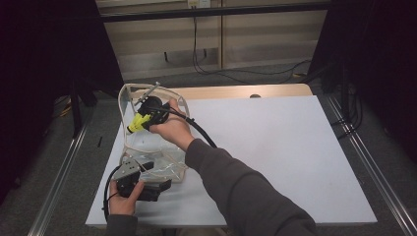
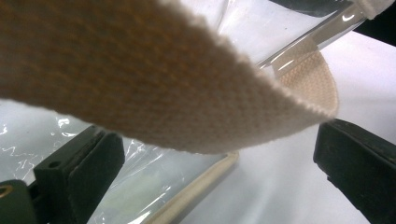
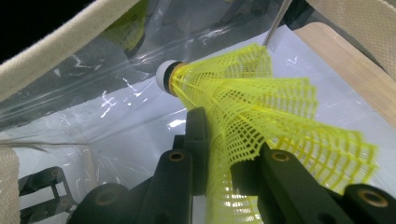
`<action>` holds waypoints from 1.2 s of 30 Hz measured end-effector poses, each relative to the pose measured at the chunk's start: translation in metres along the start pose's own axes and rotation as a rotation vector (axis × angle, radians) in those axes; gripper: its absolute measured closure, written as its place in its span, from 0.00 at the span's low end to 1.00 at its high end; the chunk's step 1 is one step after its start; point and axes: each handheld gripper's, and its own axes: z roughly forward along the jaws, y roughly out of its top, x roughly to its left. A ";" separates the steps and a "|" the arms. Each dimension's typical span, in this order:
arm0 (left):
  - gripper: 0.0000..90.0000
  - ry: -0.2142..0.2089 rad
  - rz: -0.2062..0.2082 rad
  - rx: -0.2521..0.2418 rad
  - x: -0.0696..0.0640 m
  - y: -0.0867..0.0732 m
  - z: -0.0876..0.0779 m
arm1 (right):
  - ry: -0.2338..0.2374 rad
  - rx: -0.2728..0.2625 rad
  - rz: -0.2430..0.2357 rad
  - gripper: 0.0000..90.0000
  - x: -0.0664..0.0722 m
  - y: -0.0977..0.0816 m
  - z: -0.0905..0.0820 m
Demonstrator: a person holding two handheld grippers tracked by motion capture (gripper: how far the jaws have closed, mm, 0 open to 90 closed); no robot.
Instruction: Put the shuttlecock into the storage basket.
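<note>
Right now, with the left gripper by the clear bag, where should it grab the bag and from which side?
Probably the beige woven strap. It arches free above the clear bag and passes between the left gripper jaws, which stand open on either side. Close on the strap's flat faces from the bag's near edge; the slick film gives less to pinch.

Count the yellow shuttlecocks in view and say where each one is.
1. The yellow shuttlecock is pinched by its skirt in the right gripper, at the open mouth of the clear bag. A blurred yellow patch behind the plastic may be another.
</note>
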 end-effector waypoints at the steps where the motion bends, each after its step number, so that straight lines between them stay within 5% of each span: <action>1: 0.02 0.000 0.001 0.002 0.000 0.000 0.000 | -0.002 0.002 -0.001 0.88 0.000 0.000 0.000; 36: 0.02 -0.001 0.002 0.000 0.000 0.000 0.000 | 0.000 0.034 -0.025 0.87 0.005 -0.006 0.011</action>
